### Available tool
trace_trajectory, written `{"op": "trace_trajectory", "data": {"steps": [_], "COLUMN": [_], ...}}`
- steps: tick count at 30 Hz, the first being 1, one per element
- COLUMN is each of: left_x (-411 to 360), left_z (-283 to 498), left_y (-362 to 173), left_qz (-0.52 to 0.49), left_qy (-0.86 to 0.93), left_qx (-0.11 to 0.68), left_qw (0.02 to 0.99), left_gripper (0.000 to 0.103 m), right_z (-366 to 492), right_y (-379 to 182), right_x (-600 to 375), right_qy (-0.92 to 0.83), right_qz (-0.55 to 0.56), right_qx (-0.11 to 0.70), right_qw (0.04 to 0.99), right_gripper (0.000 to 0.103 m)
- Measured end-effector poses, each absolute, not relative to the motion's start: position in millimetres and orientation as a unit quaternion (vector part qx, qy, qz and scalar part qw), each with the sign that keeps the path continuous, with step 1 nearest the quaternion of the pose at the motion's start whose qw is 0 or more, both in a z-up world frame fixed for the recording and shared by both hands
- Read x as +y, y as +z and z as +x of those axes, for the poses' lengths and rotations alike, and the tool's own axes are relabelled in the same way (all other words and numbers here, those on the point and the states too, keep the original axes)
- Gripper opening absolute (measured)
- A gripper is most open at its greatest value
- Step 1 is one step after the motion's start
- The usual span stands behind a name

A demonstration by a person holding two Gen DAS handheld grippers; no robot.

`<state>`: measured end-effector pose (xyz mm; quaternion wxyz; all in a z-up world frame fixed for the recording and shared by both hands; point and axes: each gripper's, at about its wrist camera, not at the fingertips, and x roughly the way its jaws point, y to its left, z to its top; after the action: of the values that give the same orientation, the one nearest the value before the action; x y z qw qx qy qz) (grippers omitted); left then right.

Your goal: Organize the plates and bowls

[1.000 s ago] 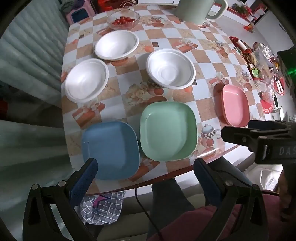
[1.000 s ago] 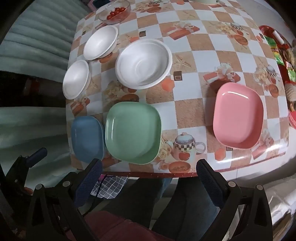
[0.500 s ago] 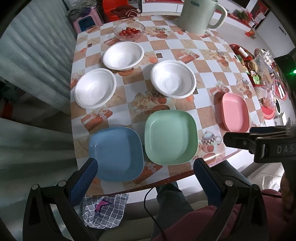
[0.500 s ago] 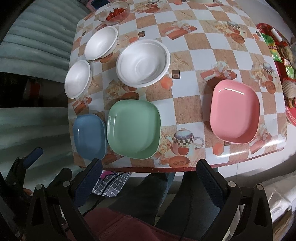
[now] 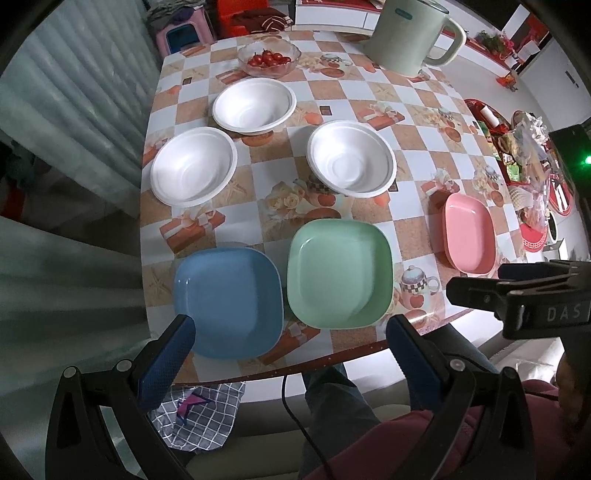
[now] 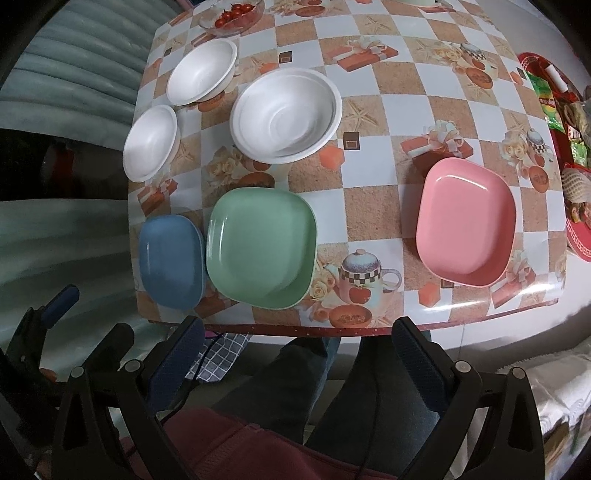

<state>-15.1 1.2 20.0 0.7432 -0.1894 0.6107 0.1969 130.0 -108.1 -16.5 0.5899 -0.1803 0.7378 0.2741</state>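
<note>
A: What is nearest to us?

B: The two grippers. The left gripper (image 5: 284, 332) and the right gripper (image 6: 295, 339) both hang above the person's lap, before the near edge of the table (image 6: 369, 206). The fingers of each stand wide apart and hold nothing. I judge they are held back and high so that the whole table can be seen before the first grasp.

A: And the first things on the table?

B: Seen from the right wrist, the blue plate (image 5: 227, 301) lies at 9 o'clock, close to the near left corner. The green plate (image 5: 340, 271) is just beside it, near the centre. They almost touch; I cannot tell whether their rims meet. The pink plate (image 6: 465, 225) lies well apart, at 3 o'clock.

A: Which way do they point?

B: All three lie flat, open side up. The pink plate is more oblong; its long axis seems to run from the near edge toward the far edge, a little tilted. The blue and green ones are nearly square.

A: Farther?

B: Three white bowls, upright and separate: the largest bowl (image 6: 286, 116) at 12 o'clock, the left bowl (image 6: 151, 142) at 10, the far bowl (image 6: 201, 75) at 11. Nothing is stacked yet, so I think the task has hardly started.

A: And behind?

B: A glass bowl of tomatoes (image 5: 269, 58) and a pale kettle (image 5: 410, 35).
</note>
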Motion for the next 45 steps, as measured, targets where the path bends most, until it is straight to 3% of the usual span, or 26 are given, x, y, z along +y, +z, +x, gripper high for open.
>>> {"op": "trace_trajectory", "data": {"steps": [22, 37, 45], "left_x": [17, 28, 22], "left_z": [-24, 1, 41], "left_y": [12, -42, -82], "left_qz": [-0.206, -0.179, -0.101], "left_qy": [0.21, 0.201, 0.172], "left_qx": [0.62, 0.646, 0.671], "left_qw": [0.727, 0.714, 0.714], "left_gripper": [0.103, 0.103, 0.103], "right_z": [130, 131, 142], "right_y": [-22, -85, -122], "right_x": [-114, -116, -122], "right_qy": [0.264, 0.23, 0.196], "right_qz": [-0.172, -0.171, -0.162], "right_qx": [0.737, 0.764, 0.763], "right_qw": [0.598, 0.579, 0.595], "right_gripper": [0.102, 0.102, 0.102]}}
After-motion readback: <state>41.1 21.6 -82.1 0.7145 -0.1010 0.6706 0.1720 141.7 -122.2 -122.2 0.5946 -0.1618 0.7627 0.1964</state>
